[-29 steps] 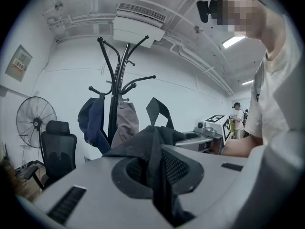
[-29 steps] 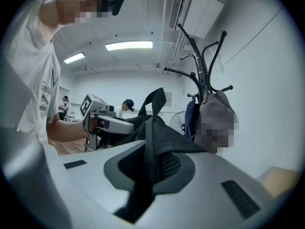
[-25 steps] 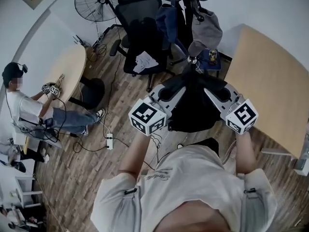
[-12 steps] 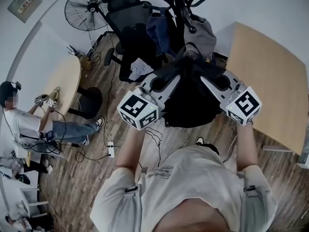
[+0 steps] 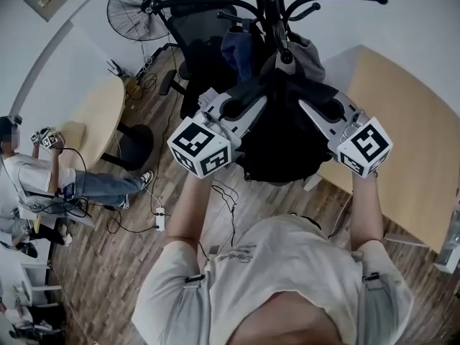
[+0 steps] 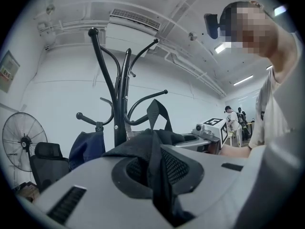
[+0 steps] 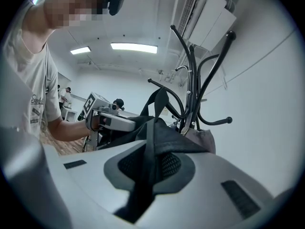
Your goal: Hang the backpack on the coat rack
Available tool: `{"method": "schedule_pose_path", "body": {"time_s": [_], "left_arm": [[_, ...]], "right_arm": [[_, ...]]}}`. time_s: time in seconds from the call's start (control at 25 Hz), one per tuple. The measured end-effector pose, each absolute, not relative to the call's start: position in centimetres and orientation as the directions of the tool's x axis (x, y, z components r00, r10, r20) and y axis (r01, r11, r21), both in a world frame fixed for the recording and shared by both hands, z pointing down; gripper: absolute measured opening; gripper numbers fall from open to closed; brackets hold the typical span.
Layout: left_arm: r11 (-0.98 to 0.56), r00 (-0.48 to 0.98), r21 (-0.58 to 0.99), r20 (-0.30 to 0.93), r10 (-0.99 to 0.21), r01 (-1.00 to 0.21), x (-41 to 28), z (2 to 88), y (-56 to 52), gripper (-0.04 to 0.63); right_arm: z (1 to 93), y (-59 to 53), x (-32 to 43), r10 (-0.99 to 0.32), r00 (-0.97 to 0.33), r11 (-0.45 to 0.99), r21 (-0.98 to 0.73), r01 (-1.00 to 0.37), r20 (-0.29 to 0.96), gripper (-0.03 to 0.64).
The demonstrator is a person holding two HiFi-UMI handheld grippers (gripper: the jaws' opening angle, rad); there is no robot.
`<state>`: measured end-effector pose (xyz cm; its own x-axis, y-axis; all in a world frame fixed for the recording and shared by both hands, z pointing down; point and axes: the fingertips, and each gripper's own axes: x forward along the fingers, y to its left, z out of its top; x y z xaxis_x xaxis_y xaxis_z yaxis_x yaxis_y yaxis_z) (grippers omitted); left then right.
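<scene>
Over the wood-plank floor (image 5: 122, 264), just before the black metal coat rack (image 5: 270, 6), the soft, sagging black fabric backpack (image 5: 277, 146) hangs between left gripper (image 6: 155, 156) and right gripper (image 7: 150, 151), each clenched on its cloth; its limp top loop (image 6: 157, 104) looks best for hooking.

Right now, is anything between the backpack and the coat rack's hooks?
Nothing visible blocks the upper hooks. The backpack, in the left gripper and right gripper, is beside the coat rack; a grey bag and navy garment hang lower down.
</scene>
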<state>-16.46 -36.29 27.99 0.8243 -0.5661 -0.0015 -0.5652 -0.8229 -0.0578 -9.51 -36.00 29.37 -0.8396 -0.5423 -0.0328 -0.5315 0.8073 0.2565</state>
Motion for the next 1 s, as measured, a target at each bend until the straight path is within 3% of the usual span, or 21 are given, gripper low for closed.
{"method": "schedule_pose_path", "body": {"time_s": [0.64, 1.0], "left_arm": [[-0.766, 0.765, 0.009, 0.043, -0.642, -0.643, -16.6, 31.6, -40.5, 0.046], [-0.782, 0.781, 0.005, 0.054, -0.622, -0.623, -16.8, 31.6, -41.2, 0.053]], "right_arm": [[33.4, -40.7, -9.3, -0.499, -0.866, 0.857, 0.173, -0.486, 0.036, 0.031], [33.4, -41.2, -9.3, -0.539, -0.841, 0.838, 0.133, -0.53, 0.042, 0.04]]}}
